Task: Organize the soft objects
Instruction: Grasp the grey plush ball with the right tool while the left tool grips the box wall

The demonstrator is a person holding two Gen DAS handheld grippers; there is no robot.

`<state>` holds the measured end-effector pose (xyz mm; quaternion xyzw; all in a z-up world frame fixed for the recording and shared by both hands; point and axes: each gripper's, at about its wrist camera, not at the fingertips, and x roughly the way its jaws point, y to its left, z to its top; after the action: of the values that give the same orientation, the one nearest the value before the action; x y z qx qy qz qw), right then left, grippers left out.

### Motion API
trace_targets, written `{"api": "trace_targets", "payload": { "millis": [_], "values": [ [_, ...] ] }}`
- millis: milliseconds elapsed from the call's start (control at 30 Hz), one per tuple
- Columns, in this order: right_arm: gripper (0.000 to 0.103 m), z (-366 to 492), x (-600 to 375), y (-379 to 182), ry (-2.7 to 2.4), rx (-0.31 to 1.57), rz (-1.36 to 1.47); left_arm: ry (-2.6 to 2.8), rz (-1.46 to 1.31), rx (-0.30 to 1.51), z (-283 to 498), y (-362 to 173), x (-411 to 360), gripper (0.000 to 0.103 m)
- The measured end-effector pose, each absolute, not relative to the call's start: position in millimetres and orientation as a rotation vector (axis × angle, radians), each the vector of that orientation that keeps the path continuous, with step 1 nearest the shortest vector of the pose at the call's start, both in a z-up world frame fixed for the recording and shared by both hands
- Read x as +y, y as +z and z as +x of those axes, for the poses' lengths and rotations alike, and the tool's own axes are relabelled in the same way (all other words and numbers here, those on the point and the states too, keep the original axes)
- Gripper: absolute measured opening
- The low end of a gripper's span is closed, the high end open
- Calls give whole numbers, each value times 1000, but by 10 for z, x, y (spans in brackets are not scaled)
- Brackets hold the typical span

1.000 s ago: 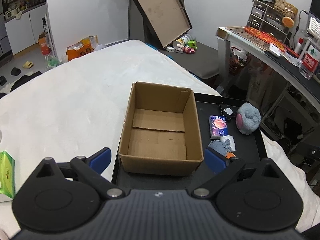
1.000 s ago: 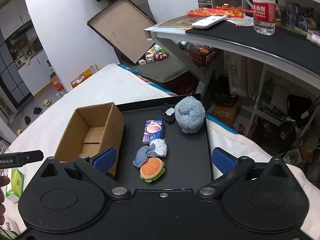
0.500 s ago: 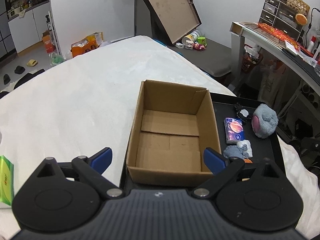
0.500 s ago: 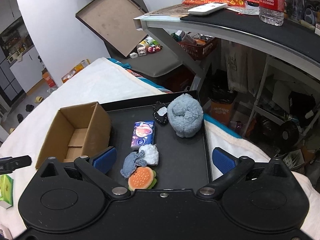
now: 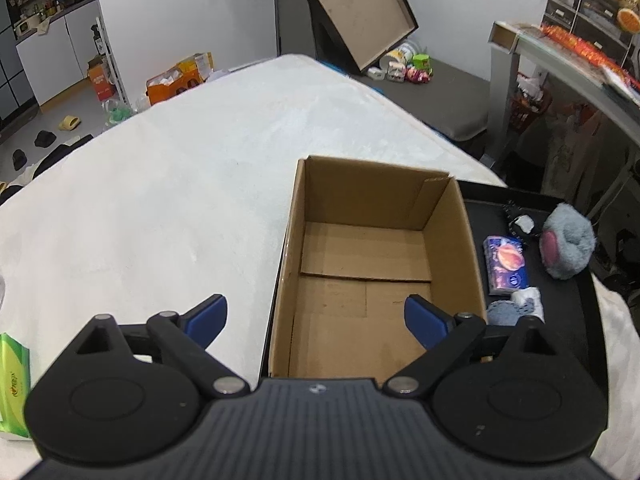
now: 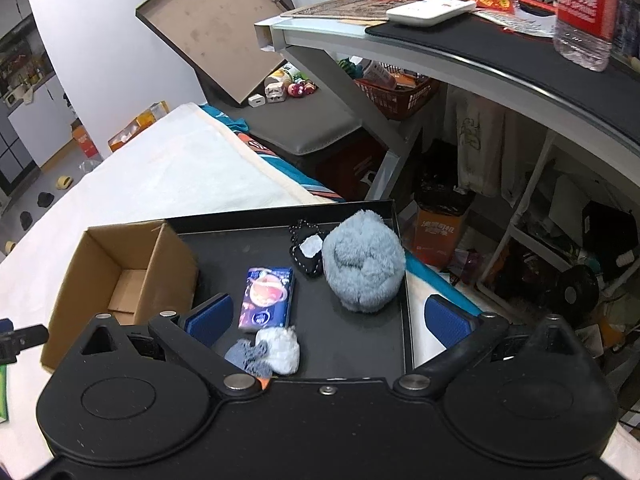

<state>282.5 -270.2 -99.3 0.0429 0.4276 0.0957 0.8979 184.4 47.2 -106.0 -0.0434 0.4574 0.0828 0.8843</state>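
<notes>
Two claws are showing, both spread wide and gripping nothing. The left claw (image 5: 316,322) is hovering over the near end of the cardboard box (image 5: 372,264), one blue pad above the white bed cover (image 5: 180,184), the other above the box floor. The box is sitting open and bare inside, at the left end of the black tray (image 6: 352,344), which is resting on the bed.

The right claw (image 6: 328,318) is hanging over the tray's right half, its pads well apart, with the soft things lying between and ahead of them:
- fluffy grey ball (image 6: 362,266), at the far right corner of the tray (a pink patch is showing on it in the left view (image 5: 566,246));
- small black pouch with a white patch (image 6: 307,254), touching the ball's left side;
- blue tissue pack (image 6: 266,298), lying flat just right of the box;
- bundle of grey and white socks (image 6: 266,350), nearest the claw body, just beyond the pack's near end.

An orange scrap is peeking out under the right claw body beside the socks; cannot tell what it is. A green packet (image 5: 14,384) is lying on the bed cover at the far left, well apart from the tray.
</notes>
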Motion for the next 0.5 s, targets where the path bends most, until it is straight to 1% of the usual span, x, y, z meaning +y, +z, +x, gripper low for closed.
{"api": "trace_targets", "payload": {
  "millis": [133, 233, 433, 500],
  "values": [
    [103, 3005, -2662, -1147, 189, 888, 74, 171, -78, 967, 1917, -1239, 496, 93],
    [103, 3085, -2677, -1308, 182, 880, 86, 173, -85, 973, 1918, -1376, 537, 89],
    [103, 3188, -2678, -1583, 166, 855, 66, 207, -125, 998, 1993, -1581, 642, 78],
    [103, 3219, -2688, -1645, 159, 849, 70, 218, -133, 1012, 2007, -1625, 677, 73]
  ]
}}
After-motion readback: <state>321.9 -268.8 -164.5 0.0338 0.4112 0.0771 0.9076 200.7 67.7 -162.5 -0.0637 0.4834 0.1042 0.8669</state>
